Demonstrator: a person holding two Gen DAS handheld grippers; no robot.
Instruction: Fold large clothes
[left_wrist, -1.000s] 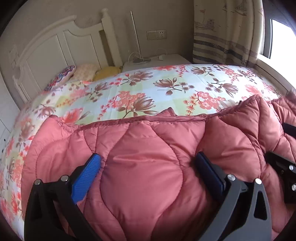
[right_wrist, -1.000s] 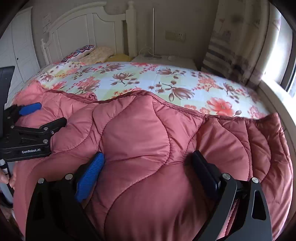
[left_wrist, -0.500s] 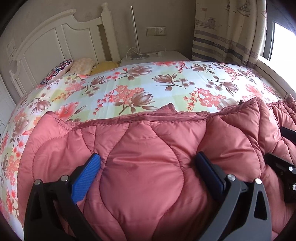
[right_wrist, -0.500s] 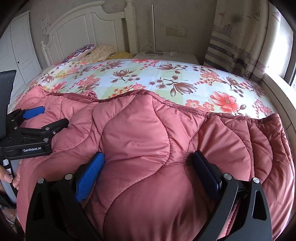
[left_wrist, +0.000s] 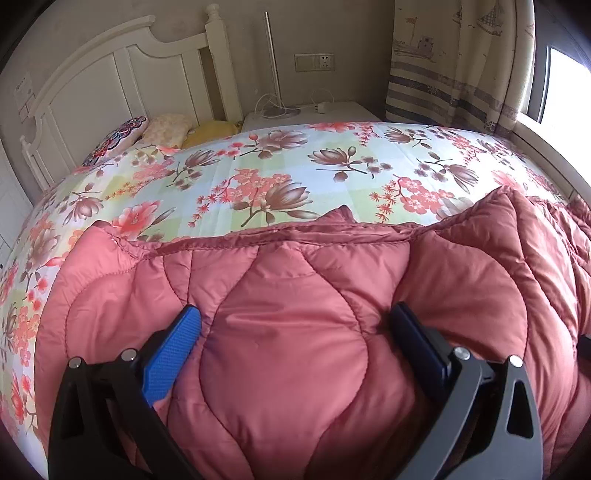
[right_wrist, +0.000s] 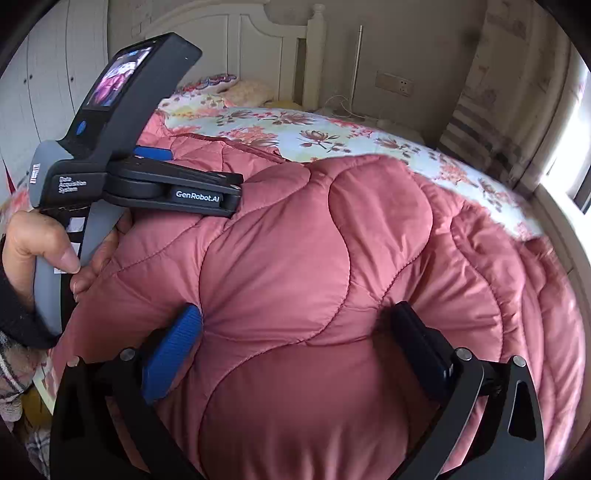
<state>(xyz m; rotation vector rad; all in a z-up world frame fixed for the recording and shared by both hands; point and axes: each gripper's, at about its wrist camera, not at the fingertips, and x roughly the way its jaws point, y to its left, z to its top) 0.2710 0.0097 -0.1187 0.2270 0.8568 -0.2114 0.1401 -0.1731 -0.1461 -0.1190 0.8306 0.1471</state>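
Our right gripper (right_wrist: 293, 347) has swung toward the left gripper (left_wrist: 295, 343); jaws opening around the pink quilted coat (right_wrist: 314, 258), left jaws clenching it.

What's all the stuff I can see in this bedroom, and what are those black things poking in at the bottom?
Puffy coat: one, pink-red, quilted, on the bed's near side.
Bedsheet: one, pale with pink and brown flowers, covers the bed.
Headboard: one, white, far end.
Pillows: three, patterned, cream, yellow, by the headboard.
Nightstand: one, white, beside the bed, cables on top.
Wall socket: one, pale.
Curtain: one, beige, striped, at the window.
Left tongs: black with blue pads, coat bulging between them.
Right tongs: same colours, opening, coat between.
Left hand: holds the left tongs' grey handle.
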